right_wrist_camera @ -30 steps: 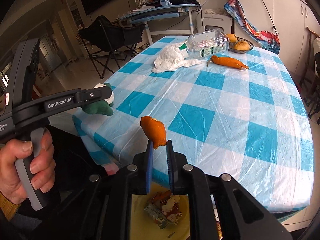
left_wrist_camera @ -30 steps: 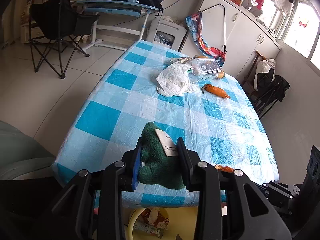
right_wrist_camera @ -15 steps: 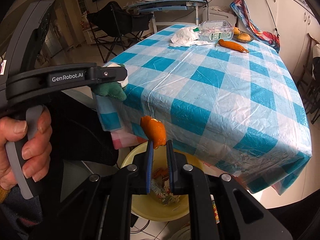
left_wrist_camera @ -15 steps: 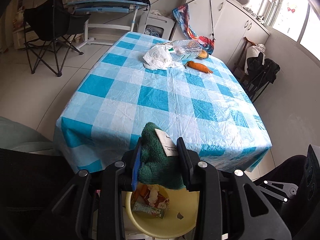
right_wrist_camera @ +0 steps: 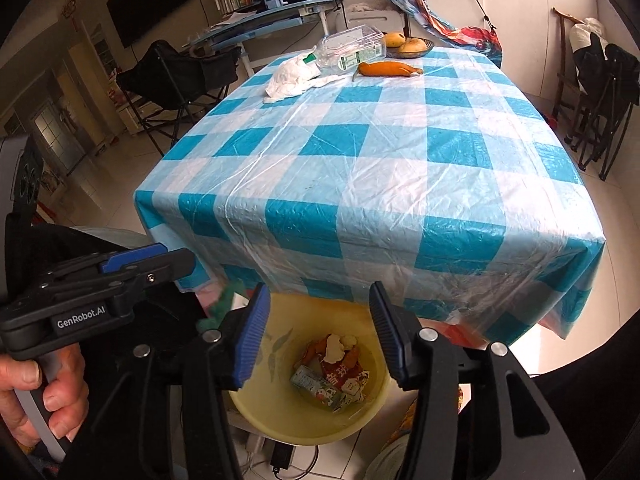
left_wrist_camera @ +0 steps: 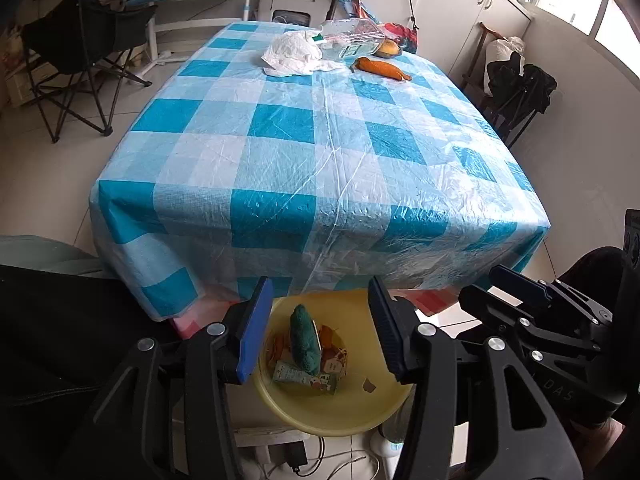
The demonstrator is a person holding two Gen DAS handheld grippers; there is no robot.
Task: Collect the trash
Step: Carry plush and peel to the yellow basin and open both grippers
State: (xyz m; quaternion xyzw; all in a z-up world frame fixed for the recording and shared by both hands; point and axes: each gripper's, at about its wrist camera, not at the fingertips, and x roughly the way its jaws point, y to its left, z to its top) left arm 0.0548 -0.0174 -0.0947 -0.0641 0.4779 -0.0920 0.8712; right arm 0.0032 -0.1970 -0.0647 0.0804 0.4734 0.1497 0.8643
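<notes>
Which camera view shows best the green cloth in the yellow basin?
The left wrist view: the green cloth lies whole on the trash in the yellow basin. The right wrist view shows only a blurred green patch behind a finger.

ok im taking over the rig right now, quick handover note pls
Left gripper: open, jaws just opened, nothing between them.
Right gripper: open, jaws just opened, empty.
Both are above the yellow basin below the table edge. The green cloth is in it with cartons and peel.
Left on the tablecloth: white crumpled bag, clear plastic box, orange carrot-like piece.
</notes>
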